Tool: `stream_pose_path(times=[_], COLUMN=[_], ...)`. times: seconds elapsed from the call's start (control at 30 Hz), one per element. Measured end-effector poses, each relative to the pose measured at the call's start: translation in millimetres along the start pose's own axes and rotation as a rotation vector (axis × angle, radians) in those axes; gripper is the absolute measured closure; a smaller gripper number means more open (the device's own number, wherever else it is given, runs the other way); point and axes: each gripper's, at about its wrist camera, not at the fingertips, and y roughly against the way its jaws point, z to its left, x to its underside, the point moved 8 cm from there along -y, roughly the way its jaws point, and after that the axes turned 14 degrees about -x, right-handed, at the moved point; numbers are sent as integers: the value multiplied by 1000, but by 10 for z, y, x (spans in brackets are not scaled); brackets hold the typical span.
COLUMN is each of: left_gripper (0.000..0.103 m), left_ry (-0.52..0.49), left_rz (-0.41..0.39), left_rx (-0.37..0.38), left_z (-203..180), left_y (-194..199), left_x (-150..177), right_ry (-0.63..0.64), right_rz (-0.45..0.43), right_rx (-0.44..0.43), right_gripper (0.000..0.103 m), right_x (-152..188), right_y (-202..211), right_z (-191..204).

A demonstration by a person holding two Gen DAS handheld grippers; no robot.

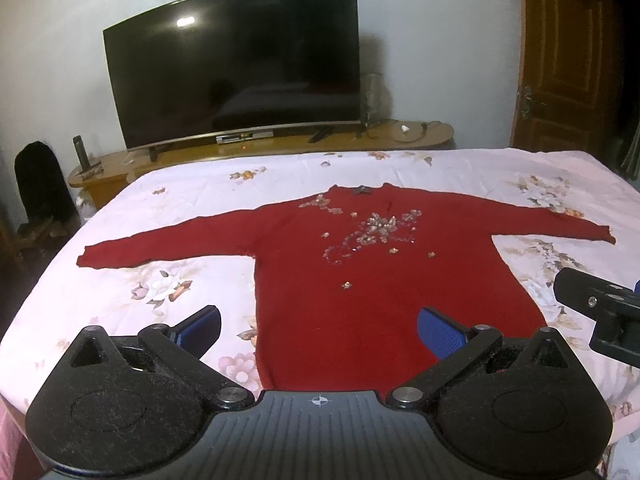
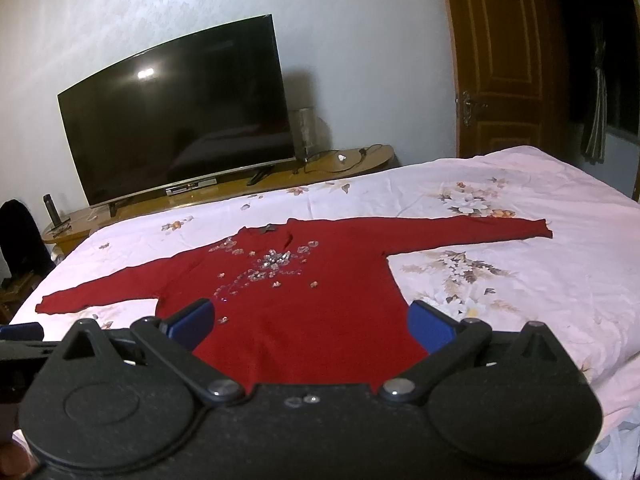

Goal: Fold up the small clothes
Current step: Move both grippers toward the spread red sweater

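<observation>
Matt red knit sweater [image 1: 360,280] with shiny sequins [image 1: 372,232]; smooth printed cotton sheet [image 1: 200,200]; glossy TV [image 1: 236,64]; varnished wood door [image 1: 564,52].

Sweater [image 1: 380,280]: deep red, silvery-pink sequin flowers scattered over chest. Bed sheet [image 1: 280,176]: pale pink-white with brown and peach flower print. Left hand-held gripper [image 1: 318,328]: black body, blue fingers [image 1: 438,330]. Right hand-held gripper [image 2: 310,322]: same black and blue. TV [image 1: 236,68]: black screen, silver rim. Door [image 2: 504,56]: brown wood.

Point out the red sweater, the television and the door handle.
red sweater [image 1: 360,320]: left wrist view, plain lower body.
television [image 1: 236,68]: left wrist view, screen centre.
door handle [image 2: 468,106]: right wrist view, metal plate.
</observation>
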Motion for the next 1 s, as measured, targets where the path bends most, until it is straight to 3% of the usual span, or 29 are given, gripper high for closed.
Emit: stream_pose_path(times=[0.47,1.0], left_gripper=[0,0], left_ry=[12,100], left_rz=[45,86], left_rx=[-46,-193], left_z=[12,-77], left_y=[-297,-961], left_x=[4,-374], right_ry=[18,94], right_rz=[51,88], right_rx=[-26,-165], right_gripper=[1,1], right_x=[-33,-471], right_y=[-276,-1211], right_z=[46,-38])
